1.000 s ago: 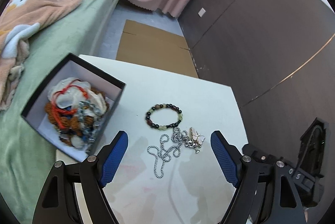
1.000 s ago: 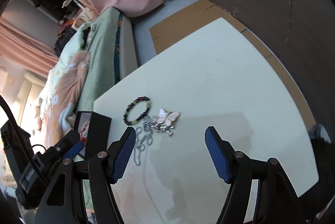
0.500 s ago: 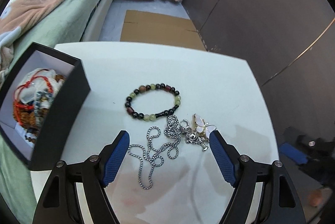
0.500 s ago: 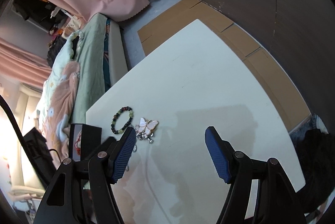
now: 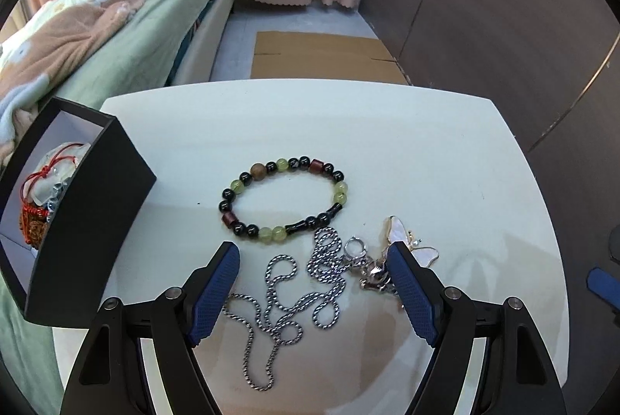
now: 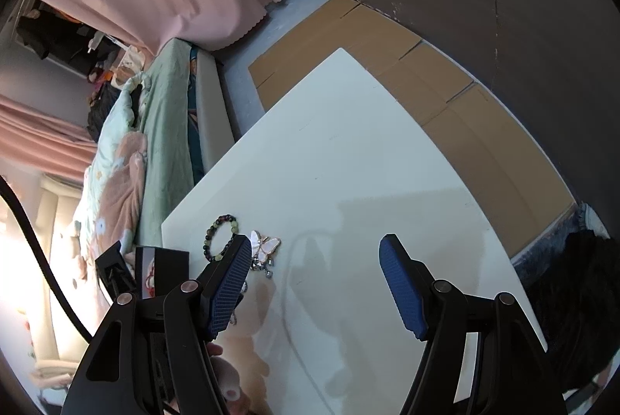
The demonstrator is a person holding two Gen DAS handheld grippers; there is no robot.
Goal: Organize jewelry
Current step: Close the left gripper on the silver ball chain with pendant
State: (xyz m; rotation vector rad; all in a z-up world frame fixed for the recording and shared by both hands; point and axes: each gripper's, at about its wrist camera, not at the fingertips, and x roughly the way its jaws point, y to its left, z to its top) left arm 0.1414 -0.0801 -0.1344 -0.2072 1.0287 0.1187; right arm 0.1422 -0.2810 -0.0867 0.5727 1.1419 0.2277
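Straddling the chain [image 5: 298,295] near the desk's [image 5: 387,143] front edge, the wide-open, empty left claw [image 5: 312,293] should probably drop onto its bunched loops, avoiding the bracelet [image 5: 285,200]; right claw [image 6: 316,283] open, empty.

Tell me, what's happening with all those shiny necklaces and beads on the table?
A person is tidying jewelry with two hand-held grippers. The left gripper hangs open over the silver chain, touching nothing. The beaded bracelet and butterfly pendant lie loose on the white table. The black box already holds other pieces. The right gripper is open and empty.
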